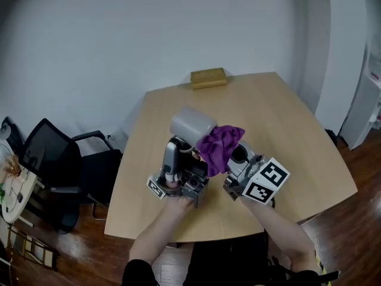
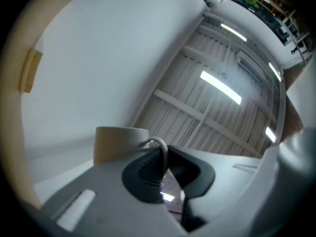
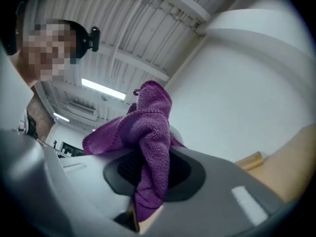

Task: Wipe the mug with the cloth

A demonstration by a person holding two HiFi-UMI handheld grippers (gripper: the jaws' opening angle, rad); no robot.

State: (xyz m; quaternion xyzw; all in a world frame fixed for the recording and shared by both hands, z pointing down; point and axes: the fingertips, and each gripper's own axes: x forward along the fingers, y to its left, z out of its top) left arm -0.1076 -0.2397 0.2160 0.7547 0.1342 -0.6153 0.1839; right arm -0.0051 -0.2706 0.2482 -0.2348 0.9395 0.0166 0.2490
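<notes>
fuzzy terry cloth (image 1: pixel 220 145), smooth matt mug (image 1: pixel 191 124), lt wood-look table (image 1: pixel 286 130)

Head view. Table (image 1: pixel 286 136) takes up the centre and right of frame. Block (image 1: pixel 208 77) on its far edge, upper centre. Mug (image 1: pixel 191 124) at frame centre, above the tabletop, its handle between the jaws of the left gripper (image 2: pixel 165 162), which sits just below it in frame. Cloth (image 1: pixel 220 146) just right of and below the mug, overlapping it in the picture, and pinched between the jaws of the right gripper (image 3: pixel 148 172), which lies to its lower right. Chair (image 1: pixel 53 159) off the table's left side, mid-left. Small table (image 1: pixel 24 210) at the lower left edge, left of the chair. Shelf unit (image 1: pixel 372 82) at the right edge.
</notes>
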